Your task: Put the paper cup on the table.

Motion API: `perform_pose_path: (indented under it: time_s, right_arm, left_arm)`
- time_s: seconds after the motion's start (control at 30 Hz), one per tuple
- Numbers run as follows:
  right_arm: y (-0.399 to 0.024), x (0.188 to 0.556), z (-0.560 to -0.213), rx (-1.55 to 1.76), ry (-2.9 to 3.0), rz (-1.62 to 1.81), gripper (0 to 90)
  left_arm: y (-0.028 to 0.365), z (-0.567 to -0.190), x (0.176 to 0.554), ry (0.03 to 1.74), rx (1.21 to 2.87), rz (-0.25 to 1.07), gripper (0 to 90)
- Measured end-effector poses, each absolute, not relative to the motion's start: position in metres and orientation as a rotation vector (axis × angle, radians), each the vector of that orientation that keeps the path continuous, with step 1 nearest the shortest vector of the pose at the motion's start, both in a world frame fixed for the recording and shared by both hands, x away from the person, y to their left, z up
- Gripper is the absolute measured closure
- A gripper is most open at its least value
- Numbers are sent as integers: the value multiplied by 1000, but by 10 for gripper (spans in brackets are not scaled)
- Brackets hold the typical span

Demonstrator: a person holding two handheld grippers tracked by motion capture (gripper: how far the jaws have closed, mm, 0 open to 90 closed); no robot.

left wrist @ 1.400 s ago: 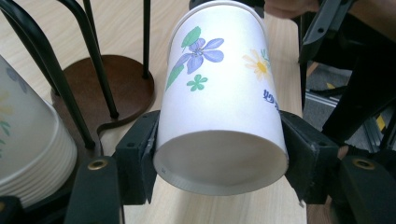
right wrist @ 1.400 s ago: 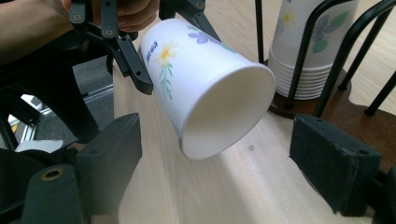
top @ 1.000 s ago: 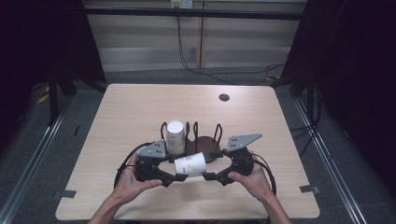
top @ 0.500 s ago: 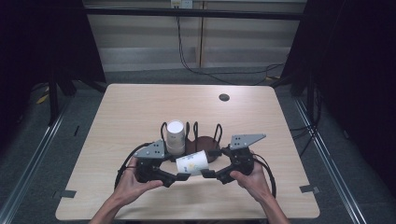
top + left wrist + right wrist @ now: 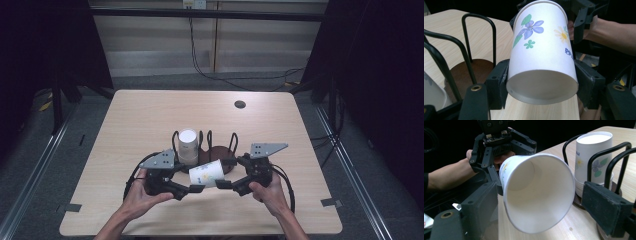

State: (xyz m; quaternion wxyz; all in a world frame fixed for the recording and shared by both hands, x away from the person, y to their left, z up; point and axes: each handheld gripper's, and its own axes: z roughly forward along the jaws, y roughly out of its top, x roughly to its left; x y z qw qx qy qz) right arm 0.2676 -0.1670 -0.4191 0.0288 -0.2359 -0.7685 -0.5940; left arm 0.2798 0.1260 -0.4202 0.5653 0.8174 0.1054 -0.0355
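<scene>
Pale wood-grain counter [image 5: 150, 115] in dark room; left claw [image 5: 196, 188] grasping smooth paper cup [image 5: 206, 173], right claw [image 5: 223, 184] just opened, released.

Your right gripper [image 5: 223, 184] has just been opening its jaws around the mouth end of the paper cup [image 5: 206, 173]; its pads now stand clear of the rim.

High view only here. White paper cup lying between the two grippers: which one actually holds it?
Observer: The left gripper. Its pads clamp the white flowered paper cup at the base end.
Operator: Right one?
Observer: The right gripper has just been opening. Its far pad stands clear of the cup's rim.
Operator: Rack?
Observer: The black wire rack holds a nested stack of matching cups.
</scene>
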Motion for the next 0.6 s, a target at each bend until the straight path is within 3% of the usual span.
perform_pose_path:
  time_s: [0.6]
  right_arm:
    - [-161, 269, -422, -652, -2290, -1816, 173]
  left_arm:
    - [122, -417, 277, 212, 1919, -116, 359]
